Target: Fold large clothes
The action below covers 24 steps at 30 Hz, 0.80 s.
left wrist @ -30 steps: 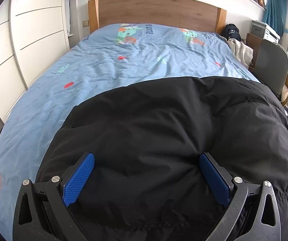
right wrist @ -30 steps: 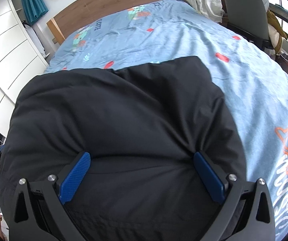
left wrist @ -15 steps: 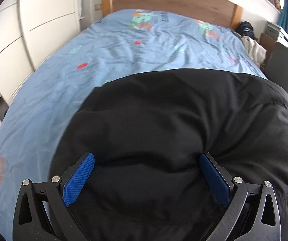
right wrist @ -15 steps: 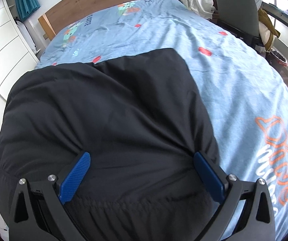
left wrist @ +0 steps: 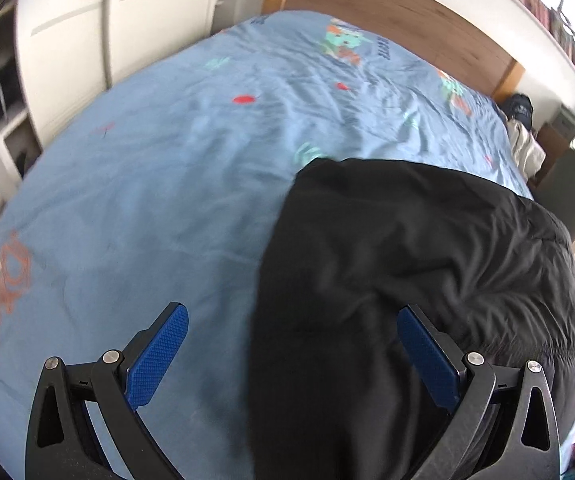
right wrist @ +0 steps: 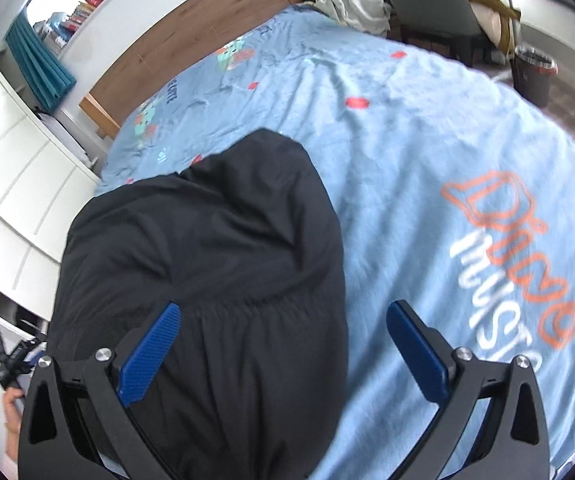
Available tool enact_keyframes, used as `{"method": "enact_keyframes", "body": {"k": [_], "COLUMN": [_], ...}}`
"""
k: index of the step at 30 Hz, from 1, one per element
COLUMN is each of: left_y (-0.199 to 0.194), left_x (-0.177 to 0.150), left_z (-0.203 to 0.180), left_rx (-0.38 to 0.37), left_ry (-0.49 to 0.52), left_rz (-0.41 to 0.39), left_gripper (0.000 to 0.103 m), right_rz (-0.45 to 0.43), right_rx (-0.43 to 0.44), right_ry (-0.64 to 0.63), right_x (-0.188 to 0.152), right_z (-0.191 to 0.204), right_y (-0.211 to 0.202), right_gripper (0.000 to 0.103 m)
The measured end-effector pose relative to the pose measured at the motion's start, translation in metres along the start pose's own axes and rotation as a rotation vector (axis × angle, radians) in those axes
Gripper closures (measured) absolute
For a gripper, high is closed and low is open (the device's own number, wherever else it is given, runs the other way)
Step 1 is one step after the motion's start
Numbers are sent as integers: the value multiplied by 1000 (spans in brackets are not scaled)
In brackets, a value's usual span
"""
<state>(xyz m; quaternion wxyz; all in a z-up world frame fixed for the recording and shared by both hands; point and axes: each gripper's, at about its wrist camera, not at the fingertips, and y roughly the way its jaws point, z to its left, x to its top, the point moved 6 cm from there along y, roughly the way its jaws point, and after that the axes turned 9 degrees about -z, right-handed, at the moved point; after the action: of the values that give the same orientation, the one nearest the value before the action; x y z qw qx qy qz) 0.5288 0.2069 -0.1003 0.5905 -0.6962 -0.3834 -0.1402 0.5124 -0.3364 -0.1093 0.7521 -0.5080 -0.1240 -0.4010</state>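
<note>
Lying on the blue bedsheet (left wrist: 135,200) of the bed, the black jacket (left wrist: 407,260) sits (bunched, puffy) under both tools. Left hand-held gripper (left wrist: 291,356) is spread wide, jacket's left edge running between its fingers, right pad over fabric. Right hand-held gripper (right wrist: 283,352) also spread, jacket under its left finger, bare sheet under the right.
</note>
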Motion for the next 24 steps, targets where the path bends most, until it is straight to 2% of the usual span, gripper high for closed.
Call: {"method": "enact_keyframes", "body": {"k": [5, 8, 15, 22, 24], "left_y": [4, 11, 32, 42, 41], "left_x": [-22, -39, -75, -92, -95], "left_z": [30, 38, 29, 3, -9], "left_rx": [-44, -95, -309, -527, -629], "left_ry": [-97, -138, -266, -344, -382], "left_rz": [56, 84, 147, 218, 247], "left_gripper": [1, 1, 1, 1, 1], "right_rz": [77, 127, 200, 238, 247], "right_rx": [59, 118, 214, 316, 367], "right_ry": [94, 169, 274, 284, 294], "right_x": [-24, -43, -76, -88, -91], "right_z": [-18, -25, -22, -1, 10], "right_y": [8, 20, 57, 73, 77], "right_gripper": [0, 0, 0, 0, 0]}}
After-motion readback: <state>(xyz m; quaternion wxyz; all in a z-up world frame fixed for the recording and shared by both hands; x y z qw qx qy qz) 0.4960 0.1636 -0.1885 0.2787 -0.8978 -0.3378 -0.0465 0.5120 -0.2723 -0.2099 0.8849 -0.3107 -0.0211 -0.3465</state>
